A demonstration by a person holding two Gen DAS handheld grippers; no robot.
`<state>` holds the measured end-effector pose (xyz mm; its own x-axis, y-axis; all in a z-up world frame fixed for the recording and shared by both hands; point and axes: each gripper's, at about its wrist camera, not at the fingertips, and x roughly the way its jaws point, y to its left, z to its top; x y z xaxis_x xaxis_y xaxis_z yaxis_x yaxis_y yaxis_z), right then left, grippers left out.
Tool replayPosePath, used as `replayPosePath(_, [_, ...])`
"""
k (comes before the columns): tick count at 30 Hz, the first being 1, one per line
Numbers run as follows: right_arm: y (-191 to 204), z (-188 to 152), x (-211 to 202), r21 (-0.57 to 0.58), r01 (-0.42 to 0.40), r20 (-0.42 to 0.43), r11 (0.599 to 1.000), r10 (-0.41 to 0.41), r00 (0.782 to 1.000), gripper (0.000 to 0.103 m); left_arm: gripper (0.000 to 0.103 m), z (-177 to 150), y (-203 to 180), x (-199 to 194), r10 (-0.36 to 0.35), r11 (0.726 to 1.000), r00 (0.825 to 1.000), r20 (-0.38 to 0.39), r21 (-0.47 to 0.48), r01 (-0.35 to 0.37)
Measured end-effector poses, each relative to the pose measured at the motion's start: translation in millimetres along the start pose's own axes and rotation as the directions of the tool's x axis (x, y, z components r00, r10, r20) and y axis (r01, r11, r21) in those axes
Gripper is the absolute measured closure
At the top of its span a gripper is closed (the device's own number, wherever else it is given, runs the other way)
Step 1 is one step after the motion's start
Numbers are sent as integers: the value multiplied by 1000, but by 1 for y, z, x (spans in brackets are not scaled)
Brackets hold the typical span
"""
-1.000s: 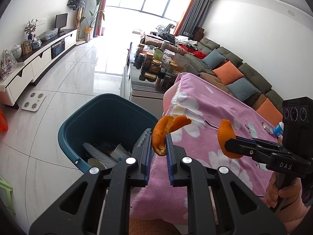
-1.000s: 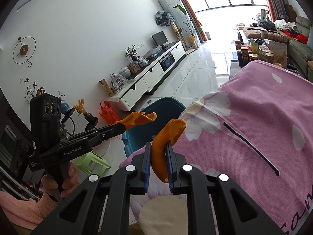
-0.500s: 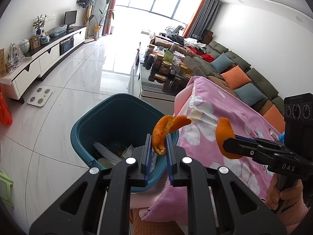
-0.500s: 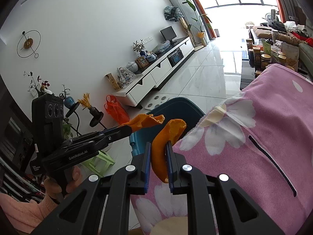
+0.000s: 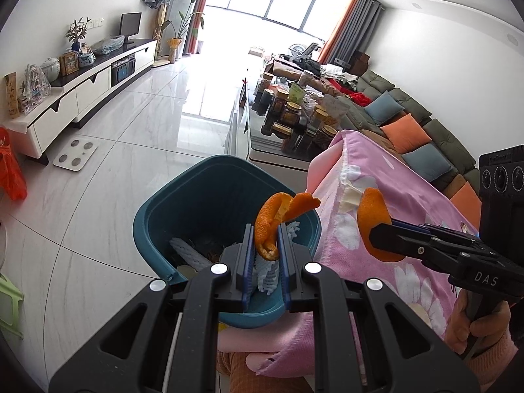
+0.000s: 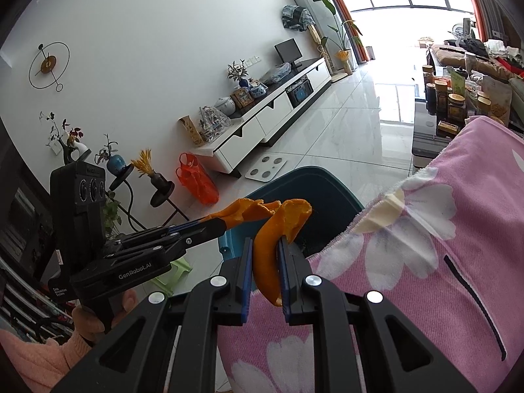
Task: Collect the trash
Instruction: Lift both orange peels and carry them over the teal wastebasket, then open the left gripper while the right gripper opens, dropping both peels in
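My left gripper [image 5: 265, 245] is shut on a curled piece of orange peel [image 5: 273, 219] and holds it over the teal trash bin [image 5: 170, 206], which holds white foam netting and other scraps. My right gripper [image 6: 265, 262] is shut on a second orange peel [image 6: 275, 239], above the pink flowered tablecloth's [image 6: 425, 262] edge beside the bin [image 6: 314, 183]. The right gripper with its peel [image 5: 373, 222] shows at the right of the left wrist view. The left gripper with its peel [image 6: 245, 211] shows at the left of the right wrist view.
The bin stands on a white tiled floor against the cloth-covered table [image 5: 393, 216]. A glass coffee table crowded with jars [image 5: 294, 111] lies beyond it. A white TV cabinet [image 5: 82, 88], a white scale [image 5: 77, 155] and an orange bag [image 6: 196, 180] lie to the left. A sofa [image 5: 419, 127] runs along the right.
Both grippers have moved left, off the table toward the bin. The left peel now hangs over the bin's opening; the right one has reached the cloth's edge. Both stay gripped.
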<state>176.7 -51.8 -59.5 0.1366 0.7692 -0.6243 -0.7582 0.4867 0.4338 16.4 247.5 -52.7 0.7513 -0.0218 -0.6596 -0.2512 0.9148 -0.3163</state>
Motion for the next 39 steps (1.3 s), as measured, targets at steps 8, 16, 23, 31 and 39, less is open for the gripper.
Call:
replayPosePath(8, [2, 6, 15, 3, -2, -26, 1000, 2, 1000, 90, 89, 0, 5, 9, 12, 1000, 1000, -8, -14, -12])
replayPosePath(16, [1, 9, 28, 8, 7, -47, 1000, -7, 999, 90, 89, 1, 9, 19, 24, 999, 1000, -13, -30, -24])
replayPosePath(23, [-1, 11, 40, 21, 14, -67, 1000, -13, 998, 90, 89, 0, 13, 31, 39, 998, 999, -29, -44, -41])
replayPosePath(31, [-6, 14, 57, 56, 13, -93, 998, -8, 996, 90, 89, -2, 20, 51, 54, 996, 997, -55, -65, -57])
replayPosePath(39, [-7, 16, 71, 58, 27, -127, 998, -19, 992, 89, 89, -5, 23, 66, 58, 995, 995, -80, -78, -64])
